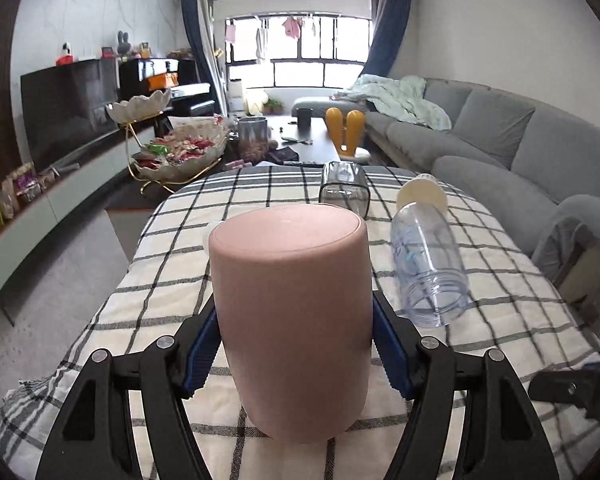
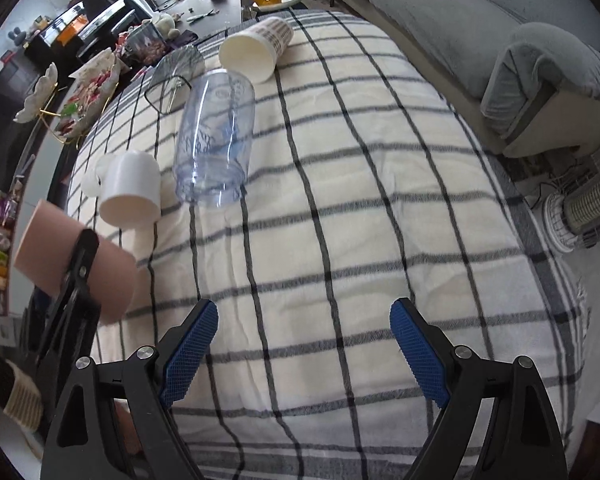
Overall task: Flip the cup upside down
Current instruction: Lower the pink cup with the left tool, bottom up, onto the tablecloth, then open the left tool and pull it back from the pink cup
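A pink cup stands with its closed base up between the blue pads of my left gripper, which is shut on its sides just above the checked cloth. In the right wrist view the pink cup shows at the far left, clamped by the left gripper. My right gripper is open and empty over the cloth.
A clear plastic cup lies on its side mid-table, with a white mug, a cream paper cup and a dark glass lying near it. A grey sofa is to the right, a snack stand to the left.
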`<state>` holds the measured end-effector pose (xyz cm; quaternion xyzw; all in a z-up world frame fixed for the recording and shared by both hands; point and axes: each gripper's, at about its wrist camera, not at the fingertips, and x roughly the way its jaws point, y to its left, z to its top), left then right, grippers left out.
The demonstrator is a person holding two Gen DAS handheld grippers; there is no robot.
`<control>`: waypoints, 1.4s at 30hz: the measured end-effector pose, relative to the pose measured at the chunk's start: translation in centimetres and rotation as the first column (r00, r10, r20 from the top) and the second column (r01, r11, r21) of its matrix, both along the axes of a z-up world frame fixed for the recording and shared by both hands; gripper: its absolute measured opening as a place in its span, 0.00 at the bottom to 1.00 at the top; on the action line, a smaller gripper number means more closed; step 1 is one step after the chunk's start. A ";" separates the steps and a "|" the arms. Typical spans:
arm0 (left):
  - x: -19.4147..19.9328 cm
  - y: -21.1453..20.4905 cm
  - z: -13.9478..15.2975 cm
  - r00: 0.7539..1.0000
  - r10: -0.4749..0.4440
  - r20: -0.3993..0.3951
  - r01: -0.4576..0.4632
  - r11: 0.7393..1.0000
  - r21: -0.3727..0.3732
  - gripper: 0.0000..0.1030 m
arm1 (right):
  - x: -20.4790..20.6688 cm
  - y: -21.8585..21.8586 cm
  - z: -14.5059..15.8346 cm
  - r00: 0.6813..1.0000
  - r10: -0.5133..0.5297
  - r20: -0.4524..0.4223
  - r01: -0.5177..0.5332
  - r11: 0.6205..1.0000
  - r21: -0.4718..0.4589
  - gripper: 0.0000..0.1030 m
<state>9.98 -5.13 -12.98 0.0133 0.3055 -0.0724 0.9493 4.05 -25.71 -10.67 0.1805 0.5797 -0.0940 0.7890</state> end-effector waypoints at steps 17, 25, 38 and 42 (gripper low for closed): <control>-1.6 -1.2 -1.7 0.999 -0.009 -0.042 0.011 0.998 0.056 0.84 | -1.8 -0.7 0.2 0.999 -0.017 0.036 0.017 1.000 0.016 0.86; -4.1 0.0 1.1 0.998 -0.027 -0.053 0.028 0.999 0.019 0.92 | -2.9 0.2 2.7 0.987 0.010 0.163 0.000 0.998 -0.059 0.86; -5.5 3.4 5.9 0.995 0.013 -0.096 -0.016 0.999 -0.031 0.98 | -3.9 2.5 6.7 0.906 0.078 0.416 0.023 0.972 -0.234 0.85; -5.9 4.0 6.4 0.995 0.037 -0.093 -0.039 0.999 -0.013 0.99 | -4.5 4.1 8.0 0.849 0.127 0.514 0.037 0.954 -0.297 0.86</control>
